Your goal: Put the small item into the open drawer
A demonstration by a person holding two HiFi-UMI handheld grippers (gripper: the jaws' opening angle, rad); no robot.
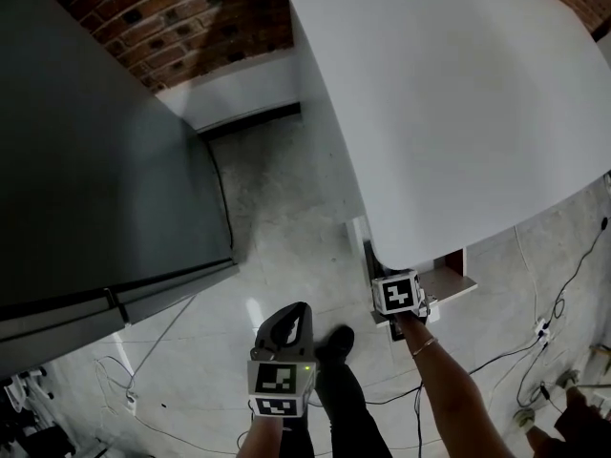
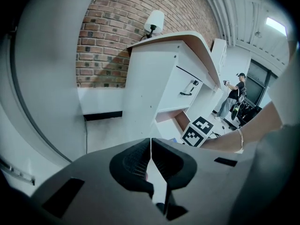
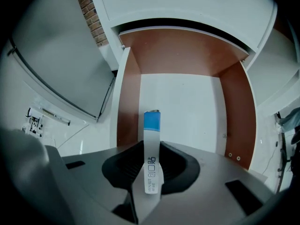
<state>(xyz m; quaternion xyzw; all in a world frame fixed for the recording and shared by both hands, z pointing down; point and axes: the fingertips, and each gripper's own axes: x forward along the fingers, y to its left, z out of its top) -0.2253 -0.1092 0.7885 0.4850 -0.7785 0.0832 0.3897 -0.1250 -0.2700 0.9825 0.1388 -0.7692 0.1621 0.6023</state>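
Observation:
The small item (image 3: 151,142) is a thin flat white strip with a blue tip and printed marks. My right gripper (image 3: 151,172) is shut on it, blue tip pointing forward over the open drawer (image 3: 180,102), which has a white bottom and brown sides. In the head view the right gripper (image 1: 398,294) sits under the white table's edge at the drawer (image 1: 453,280). My left gripper (image 1: 284,337) hangs lower left over the floor, apart from the drawer. Its jaws (image 2: 150,156) are shut with nothing between them, and it looks toward the right gripper's marker cube (image 2: 199,131).
A large grey cabinet (image 1: 86,160) stands at the left, with a brick wall (image 1: 181,17) behind. The white table top (image 1: 449,93) overhangs the drawer. Cables (image 1: 535,346) trail across the pale floor. My dark shoe (image 1: 336,343) is between the grippers. A person (image 2: 233,96) stands far off.

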